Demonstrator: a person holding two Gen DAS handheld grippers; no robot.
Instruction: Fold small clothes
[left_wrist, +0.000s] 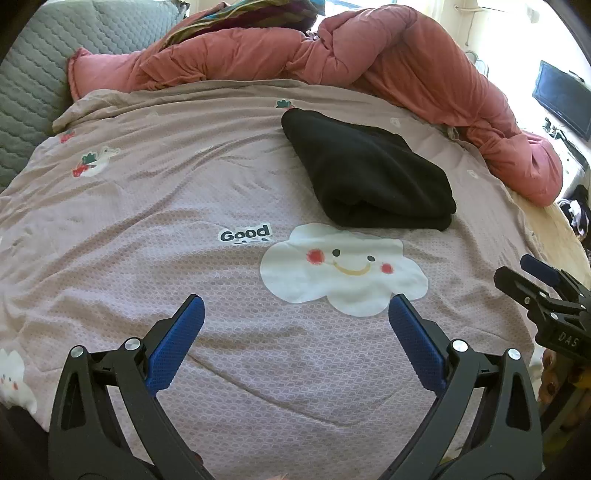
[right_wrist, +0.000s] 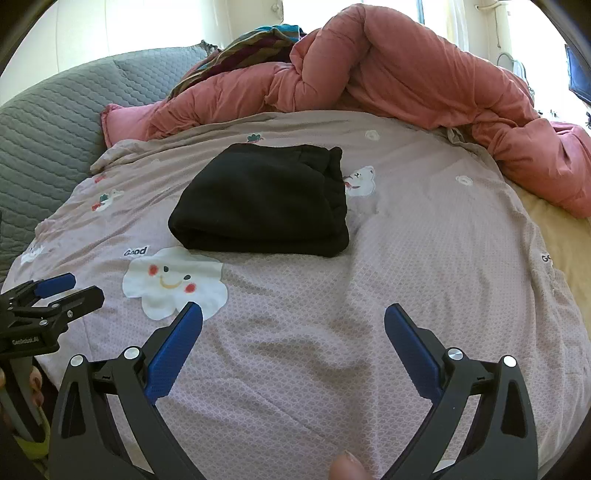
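Observation:
A black garment (left_wrist: 369, 173) lies folded into a thick bundle on the lilac printed sheet (left_wrist: 147, 221). It also shows in the right wrist view (right_wrist: 262, 203), ahead and left of centre. My left gripper (left_wrist: 295, 306) is open and empty, held above the sheet short of the garment, near a white cloud print (left_wrist: 343, 273). My right gripper (right_wrist: 293, 315) is open and empty, also short of the garment. Each gripper shows at the edge of the other's view: the right gripper (left_wrist: 532, 277) and the left gripper (right_wrist: 70, 286).
A bunched pink duvet (left_wrist: 369, 55) runs along the far and right side of the bed. A grey quilted cover (left_wrist: 33, 81) lies at the left. A dark screen (left_wrist: 565, 96) stands at the far right. A yellow blanket (right_wrist: 565, 251) edges the sheet's right side.

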